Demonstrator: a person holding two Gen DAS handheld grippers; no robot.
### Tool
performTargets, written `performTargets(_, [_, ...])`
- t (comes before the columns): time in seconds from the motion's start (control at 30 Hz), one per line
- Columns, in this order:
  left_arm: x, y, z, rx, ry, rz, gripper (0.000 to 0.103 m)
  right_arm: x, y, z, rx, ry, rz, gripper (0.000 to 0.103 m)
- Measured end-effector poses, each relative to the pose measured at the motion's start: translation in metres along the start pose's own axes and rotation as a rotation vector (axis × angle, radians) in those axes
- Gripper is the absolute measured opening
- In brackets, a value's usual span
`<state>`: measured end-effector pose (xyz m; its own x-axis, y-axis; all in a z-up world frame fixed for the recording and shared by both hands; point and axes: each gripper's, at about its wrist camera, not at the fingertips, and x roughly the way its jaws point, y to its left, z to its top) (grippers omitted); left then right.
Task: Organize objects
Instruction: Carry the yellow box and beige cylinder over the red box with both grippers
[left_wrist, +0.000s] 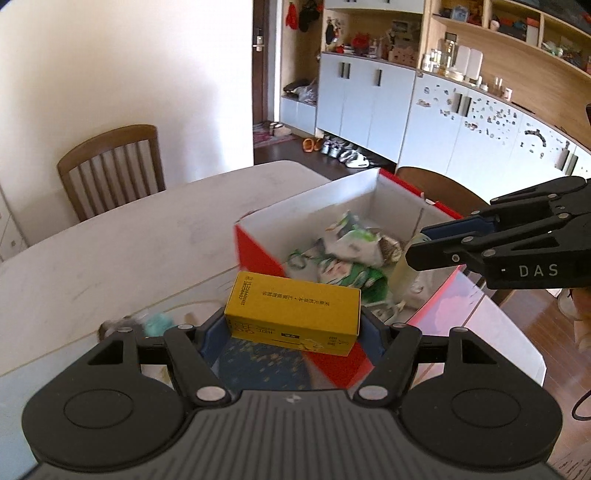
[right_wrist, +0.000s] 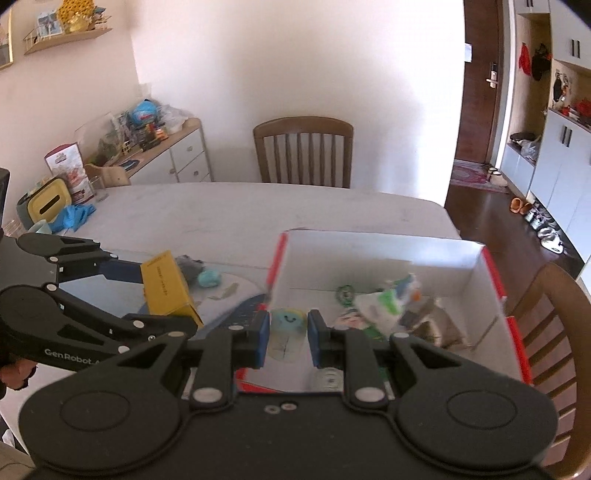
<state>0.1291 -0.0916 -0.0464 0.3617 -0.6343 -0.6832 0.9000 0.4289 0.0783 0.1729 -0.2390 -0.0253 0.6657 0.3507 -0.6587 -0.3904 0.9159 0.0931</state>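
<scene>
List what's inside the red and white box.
Inside the box lie crumpled green-and-white packets and a small green ring-shaped item. The right gripper holds a pale smiley-face object over the near end, hiding the floor beneath it.

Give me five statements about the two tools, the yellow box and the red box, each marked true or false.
1. The left tool grips the yellow box. True.
2. The yellow box already lies inside the red box. False: it is held outside, by the near-left corner.
3. The right tool is empty. False: it holds a pale bottle with a smiling face.
4. The red box holds green-and-white packets. True.
5. The right tool holds its bottle over the bare table. False: over the red box.
</scene>
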Motion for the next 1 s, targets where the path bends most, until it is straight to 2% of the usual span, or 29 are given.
performTargets(0.53, [0.068, -0.07, 0.049, 0.061, 0.037, -0.003, 0.071, -0.004, -0.105, -0.015, 0.061, 0.009, -0.071, 0.02])
performTargets(0.73, [0.104, -0.087, 0.057, 0.087, 0.104, 0.007, 0.071, 0.015, -0.133, -0.02, 0.083, 0.033, -0.064, 0.02])
performTargets(1.0, [0.146, -0.093, 0.055, 0.071, 0.217, 0.024, 0.071, 0.046, -0.145, -0.026, 0.074, 0.078, -0.046, 0.02])
